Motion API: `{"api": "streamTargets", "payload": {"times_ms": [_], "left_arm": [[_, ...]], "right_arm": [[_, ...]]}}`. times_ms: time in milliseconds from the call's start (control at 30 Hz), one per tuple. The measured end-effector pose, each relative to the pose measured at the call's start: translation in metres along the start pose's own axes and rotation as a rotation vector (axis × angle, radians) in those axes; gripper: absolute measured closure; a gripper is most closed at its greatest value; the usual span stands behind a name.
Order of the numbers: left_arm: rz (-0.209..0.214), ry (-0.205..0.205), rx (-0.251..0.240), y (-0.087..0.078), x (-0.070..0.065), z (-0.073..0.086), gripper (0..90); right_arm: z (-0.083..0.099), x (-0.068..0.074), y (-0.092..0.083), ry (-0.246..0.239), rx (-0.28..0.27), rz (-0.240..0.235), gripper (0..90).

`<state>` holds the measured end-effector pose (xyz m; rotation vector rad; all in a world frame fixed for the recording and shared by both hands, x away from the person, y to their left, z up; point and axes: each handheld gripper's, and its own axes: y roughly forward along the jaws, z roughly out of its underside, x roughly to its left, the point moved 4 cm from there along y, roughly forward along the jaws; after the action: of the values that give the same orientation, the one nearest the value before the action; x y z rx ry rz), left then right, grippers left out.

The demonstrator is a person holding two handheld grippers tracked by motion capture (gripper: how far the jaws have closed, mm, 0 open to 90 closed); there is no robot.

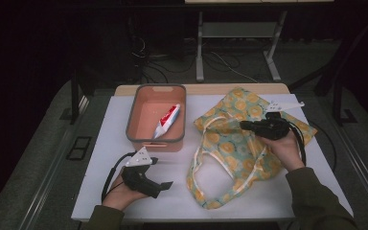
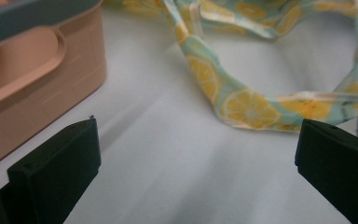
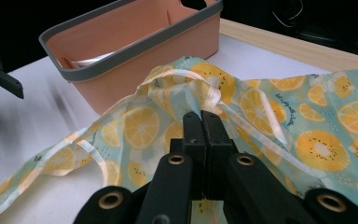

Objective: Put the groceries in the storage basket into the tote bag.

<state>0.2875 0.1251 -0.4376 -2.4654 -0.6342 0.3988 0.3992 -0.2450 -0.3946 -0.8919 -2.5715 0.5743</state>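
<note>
High view, left to right: the left gripper point(image 1: 165, 184) hangs with jaws spread and empty, the orange bin point(image 1: 133, 125) just beyond it holding a toothpaste tube point(image 1: 166, 120). To its right, the right gripper point(image 1: 244, 125) has its jaws pressed together, seemingly pinching the lemon-print bag point(image 1: 230, 153) near its mouth. Judged progress: bag gripped, tube not yet transferred. Left gripper view adds the bag's handle loop point(image 2: 242, 105) lying ahead on the bench point(image 2: 168, 163).

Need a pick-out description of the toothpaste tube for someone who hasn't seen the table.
On the white table, find the peach bin with a grey rim, left of the lemon-print bag. The toothpaste tube lies slanted inside: white with red, the bin's one item.
</note>
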Motion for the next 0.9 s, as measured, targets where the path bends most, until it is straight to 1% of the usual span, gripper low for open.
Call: {"api": "streamTargets", "payload": {"times_ms": [133,200,300,400,467,600,667,767,900], "left_arm": [[0.011,0.003,-0.006,-0.005,0.001,-0.013,0.0],[-0.001,0.012,-0.008,-0.007,0.003,-0.02,0.0],[-0.031,0.015,-0.021,-0.012,0.009,-0.031,0.0],[-0.058,0.007,-0.037,-0.015,0.016,-0.043,0.5],[-0.075,0.002,-0.044,-0.015,0.022,-0.053,0.9],[-0.097,0.012,-0.046,-0.013,0.034,-0.073,2.3],[-0.111,0.004,-0.05,-0.011,0.041,-0.081,3.5],[-0.135,-0.004,-0.053,-0.008,0.053,-0.092,5.1],[-0.181,-0.014,-0.043,-0.001,0.071,-0.101,9.2]], "right_arm": [[0.0,0.0,0.0,-0.003,0.001,0.0,89.6],[0.0,0.001,0.0,-0.005,0.003,0.0,89.6],[0.0,0.001,0.0,-0.012,0.006,0.003,89.6],[0.0,0.001,0.0,-0.013,0.006,0.005,89.6],[0.0,0.001,0.0,-0.013,0.007,0.006,89.6],[0.001,0.0,0.0,-0.013,0.007,0.006,89.6],[0.001,0.0,-0.001,-0.013,0.007,0.008,89.6],[0.0,0.0,-0.002,-0.014,0.005,0.008,89.6],[0.001,0.0,-0.003,-0.009,0.005,0.009,89.6]]}}
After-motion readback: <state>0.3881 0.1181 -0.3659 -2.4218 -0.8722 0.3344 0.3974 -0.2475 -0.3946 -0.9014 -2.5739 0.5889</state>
